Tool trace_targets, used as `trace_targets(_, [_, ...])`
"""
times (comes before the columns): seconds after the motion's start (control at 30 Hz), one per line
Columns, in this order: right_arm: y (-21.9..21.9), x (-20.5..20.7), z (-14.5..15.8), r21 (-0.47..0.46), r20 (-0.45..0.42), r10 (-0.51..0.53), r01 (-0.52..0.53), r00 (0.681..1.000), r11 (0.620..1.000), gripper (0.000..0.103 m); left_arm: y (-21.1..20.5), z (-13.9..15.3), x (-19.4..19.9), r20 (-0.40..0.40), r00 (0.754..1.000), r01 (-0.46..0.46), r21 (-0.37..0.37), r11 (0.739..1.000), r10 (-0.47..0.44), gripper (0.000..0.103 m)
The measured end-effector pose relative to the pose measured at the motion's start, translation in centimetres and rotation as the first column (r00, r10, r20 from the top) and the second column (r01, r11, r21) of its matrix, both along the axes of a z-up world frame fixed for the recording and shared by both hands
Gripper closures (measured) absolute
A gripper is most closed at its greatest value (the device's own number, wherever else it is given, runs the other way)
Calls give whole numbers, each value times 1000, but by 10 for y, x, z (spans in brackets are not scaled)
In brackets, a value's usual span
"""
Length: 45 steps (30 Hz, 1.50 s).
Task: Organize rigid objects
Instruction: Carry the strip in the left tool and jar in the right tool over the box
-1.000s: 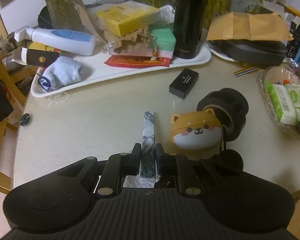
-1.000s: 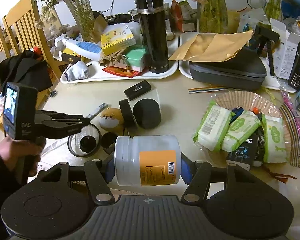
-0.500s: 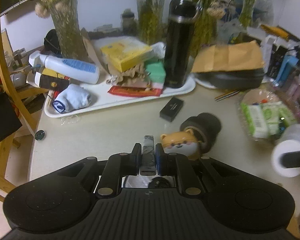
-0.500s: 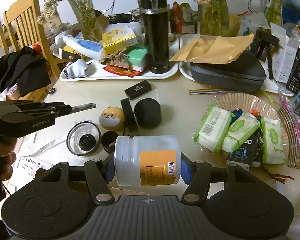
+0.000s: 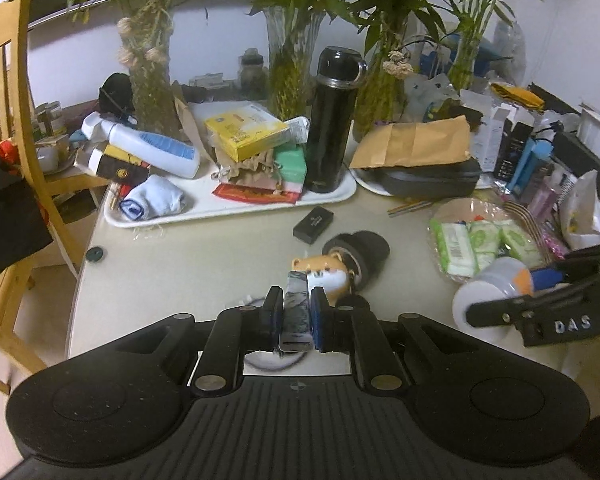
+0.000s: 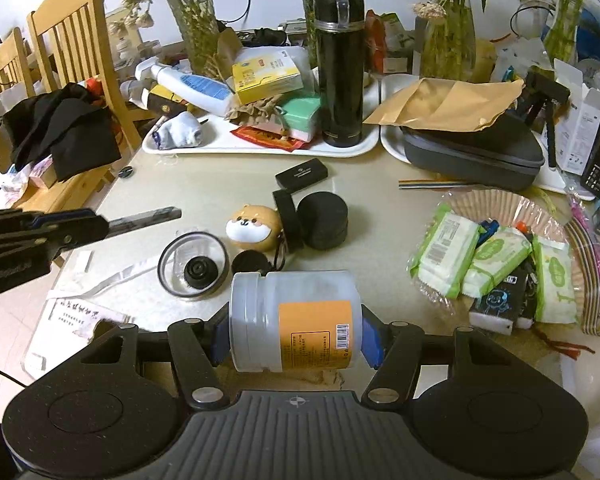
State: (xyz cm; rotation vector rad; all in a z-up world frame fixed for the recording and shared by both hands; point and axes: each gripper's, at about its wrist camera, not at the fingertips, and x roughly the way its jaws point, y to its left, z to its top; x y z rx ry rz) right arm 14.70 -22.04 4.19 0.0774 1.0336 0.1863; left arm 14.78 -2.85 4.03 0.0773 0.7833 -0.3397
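My left gripper (image 5: pixel 296 306) is shut on a thin grey marbled bar (image 5: pixel 297 300) and holds it above the table. The bar also shows in the right wrist view (image 6: pixel 148 218), sticking out of the left gripper (image 6: pixel 100 226). My right gripper (image 6: pixel 294 332) is shut on a white plastic jar with an orange label (image 6: pixel 296 322), lying sideways in the jaws. The jar (image 5: pixel 488 296) and right gripper (image 5: pixel 500 304) show at the right of the left wrist view. A shiba-dog case (image 6: pixel 254 228) and a black round pouch (image 6: pixel 320 220) lie on the table.
A white tray (image 6: pixel 260 148) holds a black thermos (image 6: pixel 340 68), yellow box (image 6: pixel 266 74), lotion bottle and sock. A small black box (image 6: pixel 302 172), clear round lid (image 6: pixel 192 266), wet-wipe packs (image 6: pixel 488 260), grey hard case (image 6: pixel 472 148) and wooden chair (image 6: pixel 72 52) surround the work area.
My left gripper has lifted and drawn back with the bar, so more of the table and plants show. The right gripper with the jar has stayed nearly still.
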Motion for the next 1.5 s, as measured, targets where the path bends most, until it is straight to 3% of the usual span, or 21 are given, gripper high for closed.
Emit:
trace_targets(0.3, [11,-20,0,6,-10,28,-28,1000,1000,39,6,-12,-36,-56,998,-6,34,999,8,88])
trace_targets(0.53, [14,-32,-1,22,-28,53,-52,998,998,39,11,-31,-54,-148,989,-19,63,998,29,88])
trace_targets(0.87, [19,-40,-8,10,-55,70,-69,996,998,39,8,-53,-69,-277,960,-20,100,995,47,88])
trace_targets(1.03, [24,-40,-13,0,-73,98,-98,992,995,39,12,-59,-68,-360,930,-61,52,997,76,86])
trace_targets(1.13, [25,-38,-17,-3,-87,97,-97,991,995,39,11,-59,-65,-384,919,-72,55,996,87,73])
trace_targets(1.17, [25,-38,-18,-4,-92,97,-98,991,995,39,11,-58,-65,-382,919,-81,56,995,96,57])
trace_targets(1.2, [25,-38,-19,-5,-96,98,-99,991,995,39,11,-55,-64,-372,923,-89,49,995,101,50])
trace_targets(1.33, [29,-35,-27,-6,-121,105,-106,987,994,39,11,-44,-62,-323,937,-121,51,991,131,44])
trace_targets(1.4, [31,-34,-33,-8,-141,104,-106,985,994,39,11,-38,-62,-293,945,-135,56,989,145,34])
trace_targets(1.5, [33,-32,-41,-2,-170,99,-101,980,995,39,12,-33,-61,-262,951,-151,69,986,164,33])
